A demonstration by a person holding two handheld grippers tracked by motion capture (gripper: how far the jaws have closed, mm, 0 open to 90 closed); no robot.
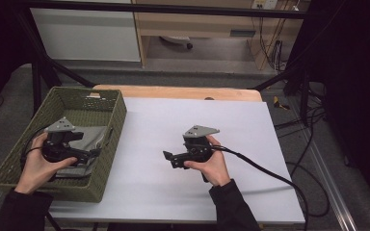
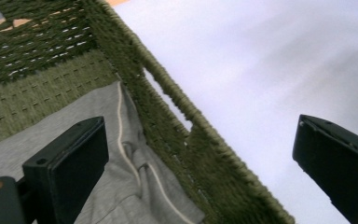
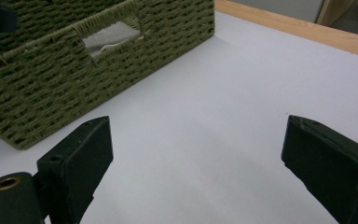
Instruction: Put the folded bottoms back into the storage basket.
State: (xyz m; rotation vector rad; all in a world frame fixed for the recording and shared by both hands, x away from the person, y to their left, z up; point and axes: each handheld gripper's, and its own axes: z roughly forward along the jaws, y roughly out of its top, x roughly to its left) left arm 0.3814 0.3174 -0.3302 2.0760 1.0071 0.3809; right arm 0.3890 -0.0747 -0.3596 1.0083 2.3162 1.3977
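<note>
Item: grey cloth [image 1: 89, 142], folded loosely, lying on the floor of the green woven basket [image 1: 107, 101] at the left edge of the desk [image 1: 197, 125]. In the left gripper view its pale seam runs close along the basket's inner wall, just under the handle cut-out.

Left gripper [image 1: 92, 153]: I hold it over the basket, above the cloth. Jaws apart, nothing between the pads; one jaw hangs over the cloth, the other outside the rim over the desk.

Right gripper [image 1: 167, 156]: over the bare white desk, well apart from the basket, pointed toward its side wall. Jaws wide apart, empty.

Risks, as I judge them:
- The left jaws straddle the basket wall. Lowering from here could pinch the weave instead of the cloth, or tip the basket.
- The cloth is soft and bunched; a shallow nip may catch one layer only and let the rest drag or unfold on lifting.
- Lifted cloth may snag on the rim or the cut-out and pull the light basket toward the desk edge.
- The right gripper's cable [image 1: 270, 173] trails across the desk and could catch during a reach.
</note>
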